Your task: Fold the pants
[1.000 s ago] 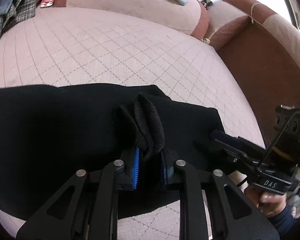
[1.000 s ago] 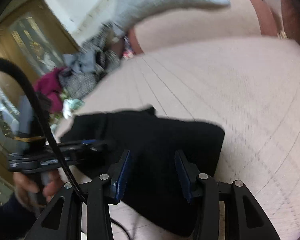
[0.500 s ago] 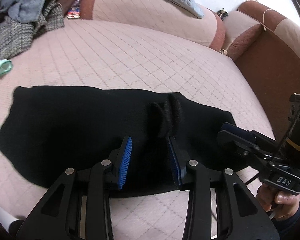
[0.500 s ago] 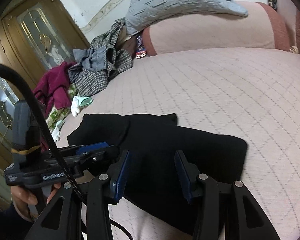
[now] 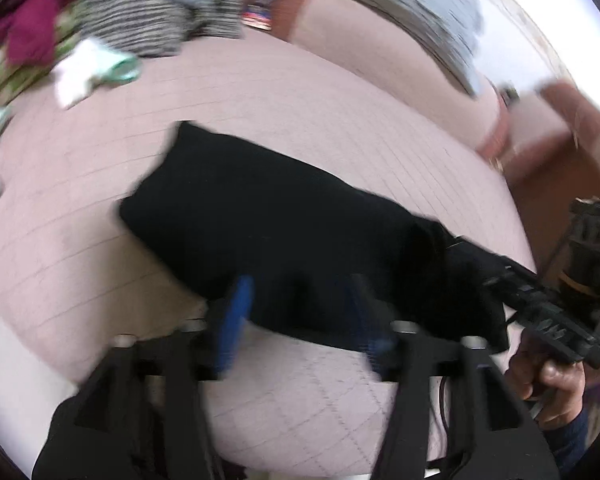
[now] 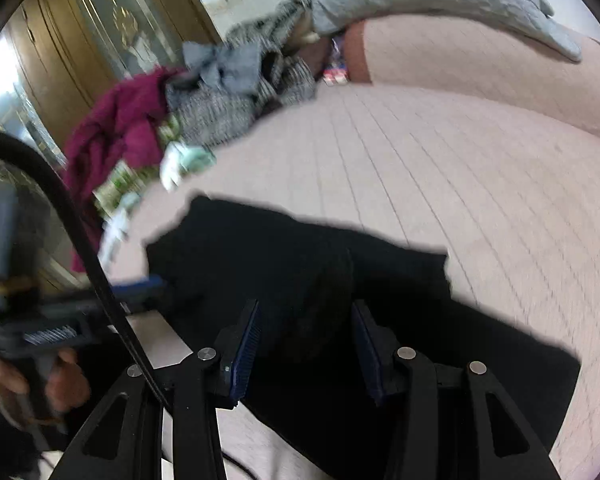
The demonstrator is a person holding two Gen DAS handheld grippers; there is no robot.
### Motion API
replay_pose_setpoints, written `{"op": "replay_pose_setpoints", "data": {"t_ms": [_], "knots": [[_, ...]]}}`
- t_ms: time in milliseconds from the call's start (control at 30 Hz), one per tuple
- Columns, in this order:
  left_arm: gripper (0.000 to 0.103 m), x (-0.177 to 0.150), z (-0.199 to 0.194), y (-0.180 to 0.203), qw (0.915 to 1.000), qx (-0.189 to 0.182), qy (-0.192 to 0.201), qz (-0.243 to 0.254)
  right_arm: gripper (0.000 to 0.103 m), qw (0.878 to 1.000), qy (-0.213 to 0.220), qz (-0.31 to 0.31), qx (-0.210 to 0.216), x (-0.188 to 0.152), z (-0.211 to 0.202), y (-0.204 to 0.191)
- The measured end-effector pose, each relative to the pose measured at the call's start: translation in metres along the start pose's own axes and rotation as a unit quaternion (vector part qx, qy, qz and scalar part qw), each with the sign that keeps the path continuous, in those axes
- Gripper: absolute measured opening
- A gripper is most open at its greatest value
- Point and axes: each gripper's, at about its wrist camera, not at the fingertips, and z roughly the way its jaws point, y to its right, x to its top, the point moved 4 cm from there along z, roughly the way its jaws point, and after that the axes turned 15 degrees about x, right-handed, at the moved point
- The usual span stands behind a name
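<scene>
Both claws gape over black pants (image 5: 284,232); no label reads clearly.

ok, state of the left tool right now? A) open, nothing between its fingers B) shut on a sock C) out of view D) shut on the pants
A: the left tool has its blue pads spread wide, with the black pants lying flat on the bed beyond them, not pinched.

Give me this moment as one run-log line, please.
task: fold pants | pants: flat on bed | left hand-held gripper: open, at near edge | right hand-held gripper: open, over cloth | view: blurred
</scene>
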Motion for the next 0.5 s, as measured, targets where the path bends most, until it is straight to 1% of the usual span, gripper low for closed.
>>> {"op": "replay_pose_setpoints", "data": {"t_ms": [33,67,100,167,267,367,467,500], "knots": [[0.068,0.001,-0.002,-0.013,0.9996,0.0,0.001,-0.029,0.045,1.0,0.009,-0.009,0.013,0.01,-0.003,-0.005],[0.068,0.003,-0.002,-0.02,0.9989,0.001,0.001,-0.046,0.047,0.999,0.014,-0.02,0.026,0.02,-0.003,-0.01],[0.068,0.003,-0.002,-0.03,0.9977,0.002,-0.003,-0.068,0.05,0.999,0.013,-0.034,0.039,0.03,0.001,-0.016],[0.068,0.004,0.002,-0.045,0.9954,0.002,-0.011,-0.095,0.05,0.996,0.007,-0.057,0.062,0.049,0.016,-0.026],[0.068,0.003,0.01,-0.058,0.9932,0.023,-0.024,-0.111,0.051,0.995,-0.014,-0.071,0.073,0.065,0.048,-0.032],[0.068,0.005,0.019,-0.067,0.9896,0.015,-0.051,-0.134,0.051,0.992,-0.048,-0.074,0.089,0.076,0.087,-0.033],[0.068,0.004,0.03,-0.07,0.9877,0.037,-0.072,-0.133,0.054,0.988,-0.082,-0.091,0.093,0.085,0.121,-0.036],[0.068,0.004,0.033,-0.07,0.9877,0.041,-0.073,-0.132,0.055,0.986,-0.094,-0.1,0.093,0.087,0.132,-0.039]]}}
